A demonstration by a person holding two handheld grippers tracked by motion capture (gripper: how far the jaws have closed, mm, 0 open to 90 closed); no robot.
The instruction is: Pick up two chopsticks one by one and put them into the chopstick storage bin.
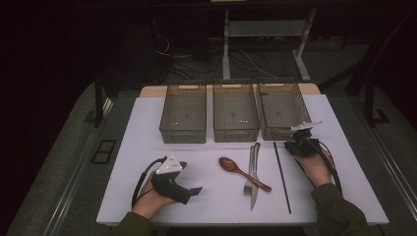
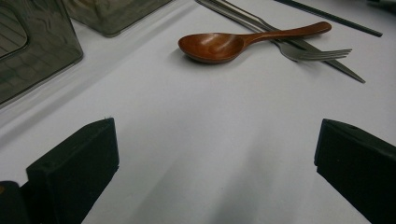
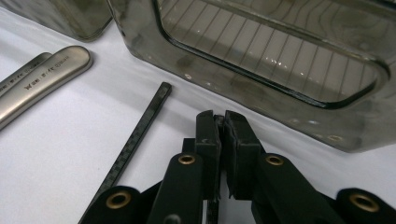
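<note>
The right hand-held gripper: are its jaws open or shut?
Shut: the right hand-held gripper shows its black pads pressed together, nothing visible between them, beside the black checkered chopstick.

Three bins stand in a row at the surface's (image 1: 147,123) far side: the left bin (image 1: 183,119), the middle bin (image 1: 235,118) and the right bin (image 1: 282,116). Near the middle bin, toward six o'clock, the spoon (image 1: 235,169) lies across the fork (image 1: 250,172) and knife (image 1: 255,177). At three o'clock from them lies the chopstick (image 1: 282,176), possibly a second beneath the right tongs (image 3: 222,122). The left tongs (image 1: 194,191) rest at nine o'clock of the spoon.
</note>
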